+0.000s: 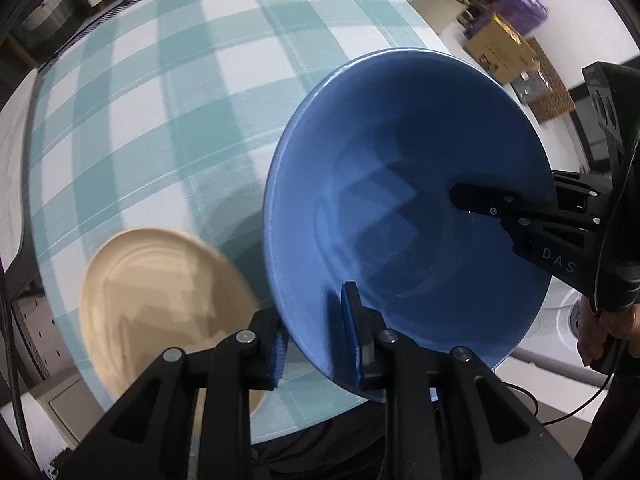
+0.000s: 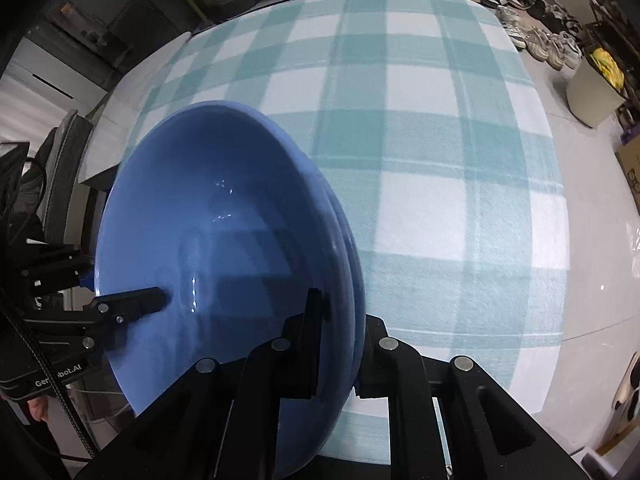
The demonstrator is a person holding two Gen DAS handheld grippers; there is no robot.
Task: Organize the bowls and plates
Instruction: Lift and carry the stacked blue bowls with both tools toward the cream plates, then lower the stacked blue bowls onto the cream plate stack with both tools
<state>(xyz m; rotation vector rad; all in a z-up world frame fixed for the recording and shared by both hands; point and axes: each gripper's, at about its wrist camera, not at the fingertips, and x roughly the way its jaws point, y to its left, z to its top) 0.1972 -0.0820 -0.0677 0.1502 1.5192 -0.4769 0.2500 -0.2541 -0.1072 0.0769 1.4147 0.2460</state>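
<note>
A large blue bowl [image 1: 400,184] hangs tilted above the checked table, held by both grippers at opposite sides of its rim. My left gripper [image 1: 316,344] is shut on the near rim, one finger inside the bowl and one outside. My right gripper [image 2: 340,344] is shut on the other side of the blue bowl [image 2: 224,240]; a second blue rim shows just behind the first there. In each wrist view the other gripper reaches in over the rim: the right gripper [image 1: 480,200] and the left gripper [image 2: 108,292]. A beige plate [image 1: 160,300] lies on the cloth left of the bowl.
A teal and white checked tablecloth [image 2: 440,140] covers the table. A cardboard box [image 1: 500,48] and bags stand on the floor beyond the table. Shoes [image 2: 552,44] line the floor at the far right. A hand [image 1: 612,328] grips the right tool.
</note>
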